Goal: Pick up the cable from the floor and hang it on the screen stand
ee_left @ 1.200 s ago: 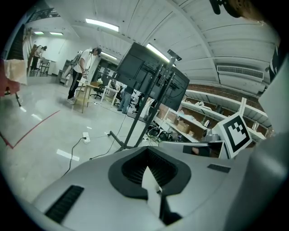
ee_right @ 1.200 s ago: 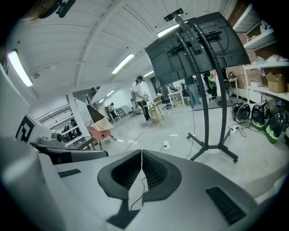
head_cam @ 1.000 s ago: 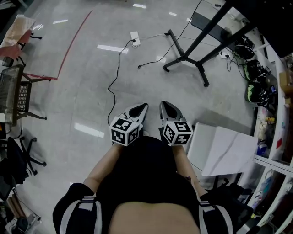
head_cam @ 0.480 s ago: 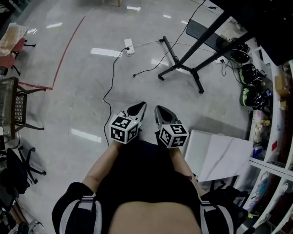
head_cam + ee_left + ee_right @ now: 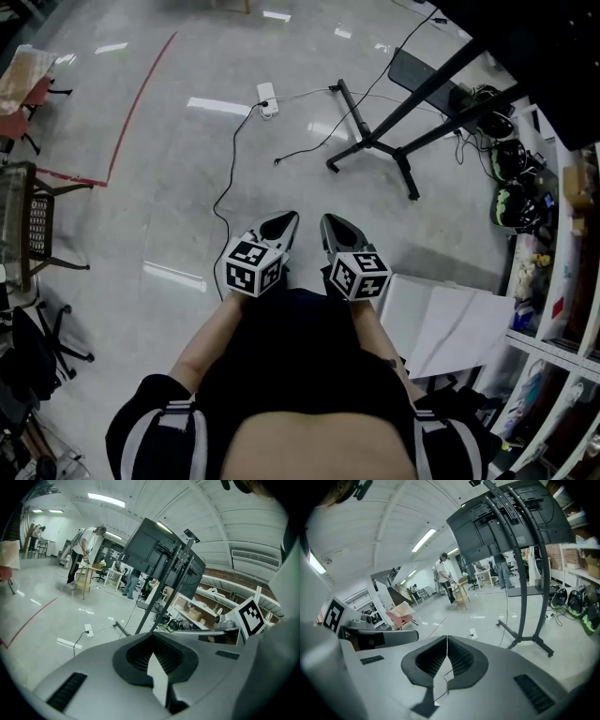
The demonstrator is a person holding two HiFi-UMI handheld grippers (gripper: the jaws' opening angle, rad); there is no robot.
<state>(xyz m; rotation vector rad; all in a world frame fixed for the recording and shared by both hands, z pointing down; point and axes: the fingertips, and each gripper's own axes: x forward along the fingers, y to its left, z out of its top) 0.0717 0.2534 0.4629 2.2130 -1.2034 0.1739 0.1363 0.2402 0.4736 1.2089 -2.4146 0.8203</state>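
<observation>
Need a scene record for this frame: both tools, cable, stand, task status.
left tool: shut, nothing between the jaws
right tool: shut, nothing between the jaws, close beside the left tool
cable: black, lying on the floor, runs from the power strip towards the tools
screen stand: black base on the floor, ahead and right of the tools
task status: cable not yet picked up, neither tool touches it
</observation>
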